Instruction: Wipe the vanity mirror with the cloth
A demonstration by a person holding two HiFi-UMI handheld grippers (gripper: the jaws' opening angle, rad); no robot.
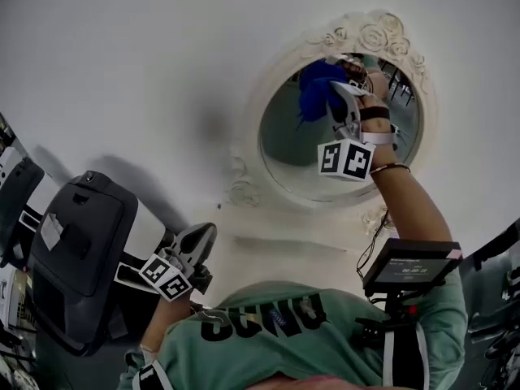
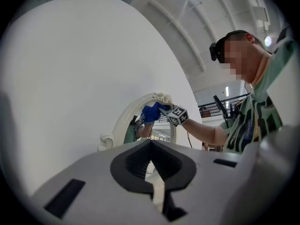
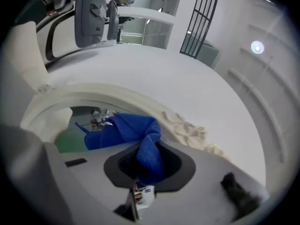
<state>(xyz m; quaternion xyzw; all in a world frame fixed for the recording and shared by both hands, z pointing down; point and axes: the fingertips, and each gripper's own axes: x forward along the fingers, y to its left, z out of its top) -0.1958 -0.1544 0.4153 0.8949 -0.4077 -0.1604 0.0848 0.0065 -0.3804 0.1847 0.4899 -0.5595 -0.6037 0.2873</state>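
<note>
Cloth (image 1: 315, 89) is the blue one, bunched up and pressed on the upper part of the vanity mirror (image 1: 296, 149), just under the flowery crest of the white frame (image 1: 250, 128). The right gripper (image 1: 337, 92) has its jaws clamped on it. In the right gripper view a fold of it is wedged right between them and the rest flops forward onto the glass.

Room to move: the cloth sits tight against the top rim. Below it and out to the left side of the oval, the glass is bare down to the bottom edge of the frame. The person's forearm (image 1: 406, 201) comes in from the lower right, over the frame's right side.

The left gripper (image 1: 203, 236) is well apart from all that, down low next to a grey chair (image 1: 77, 242). Its jaws are together with nothing in them, pointing up toward the mirror.

Surface-wise the mirror hangs on a plain white wall (image 1: 122, 71), with nothing else mounted near it. Around the room you can make out a black railing (image 3: 201, 18) and a round ceiling light (image 3: 257, 47) in the right gripper view. A black box (image 1: 410, 266) is strapped at the person's right side.
</note>
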